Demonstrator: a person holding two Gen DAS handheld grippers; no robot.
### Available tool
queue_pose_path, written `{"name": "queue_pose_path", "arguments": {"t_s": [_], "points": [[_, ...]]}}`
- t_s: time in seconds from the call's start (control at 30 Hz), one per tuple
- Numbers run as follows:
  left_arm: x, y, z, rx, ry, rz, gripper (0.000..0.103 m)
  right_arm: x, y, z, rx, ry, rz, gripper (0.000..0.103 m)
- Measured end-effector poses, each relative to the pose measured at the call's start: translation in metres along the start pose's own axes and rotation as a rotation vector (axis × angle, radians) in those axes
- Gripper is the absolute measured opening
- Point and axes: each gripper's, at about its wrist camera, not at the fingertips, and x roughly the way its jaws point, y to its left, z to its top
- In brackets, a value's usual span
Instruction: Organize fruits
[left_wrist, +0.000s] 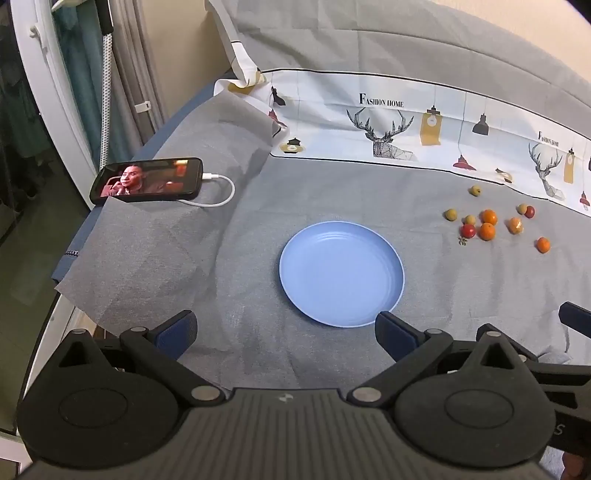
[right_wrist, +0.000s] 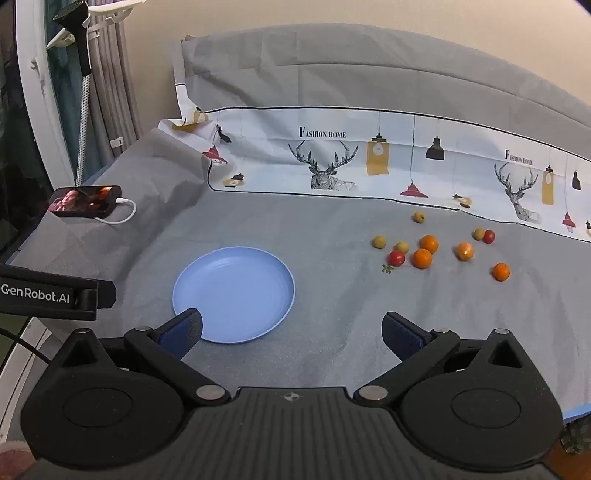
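Here, item by item, with the blue plate (left_wrist: 341, 273) as the reference mark.

Blue plate: round, shallow, nothing in it, lying flat on the grey cloth (left_wrist: 207, 258) that covers the surface.

Fruits: a loose scatter on the cloth, well apart from the plate, to its right and a little beyond it. Four oranges (right_wrist: 422, 258), two of them just beside each other, one (right_wrist: 501, 271) lying farthest from the plate. Two small red fruits: one (right_wrist: 396, 257) on the side of the scatter nearest the plate, with a small green stem piece (right_wrist: 386, 268) just beside it; the other (right_wrist: 489, 236) touching or almost touching a yellow-green one. Four small yellow-green fruits (right_wrist: 379, 242), one (right_wrist: 419, 216) alone at the far edge of the scatter.

Left gripper (left_wrist: 284, 328): spread wide, nothing between its blue-padded fingers, hanging over the cloth at the near side of the plate; its right finger overlaps the plate's near rim in the left wrist view.

Right gripper (right_wrist: 291, 330): likewise spread wide and holding nothing, near side of the plate and to its right; its left finger overlaps the plate's near rim in its own view.

Phone (left_wrist: 147, 180): far left of the plate, screen lit, white cable (left_wrist: 218, 192) plugged in.

Patterned sheet (left_wrist: 388, 122): beyond the plate, printed with stags and lamps.
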Motion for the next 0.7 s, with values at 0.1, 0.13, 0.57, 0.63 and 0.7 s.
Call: {"name": "queue_pose_path", "arguments": {"t_s": [0.1,0.13,0.57,0.63,0.7], "points": [[0.008,0.008,0.003,0.005,0.012,-0.007,0.103,0.001,-0.001,0.0,0.005,0.002,-0.002,0.103],[0.009,0.008,0.003,0.006,0.014,-0.008,0.103,0.001,-0.002,0.0,0.007,0.002,-0.005,0.103],[0.01,0.005,0.002,0.006,0.021,0.008,0.103,0.003,0.0,-0.003,0.009,0.004,-0.007,0.103],[0.009,0.004,0.002,0.004,0.022,0.007,0.103,0.003,0.001,-0.003,0.007,0.007,-0.007,0.103],[0.009,0.005,0.002,0.004,0.023,0.007,0.103,0.003,0.001,-0.003,0.007,0.008,-0.007,0.103]]}}
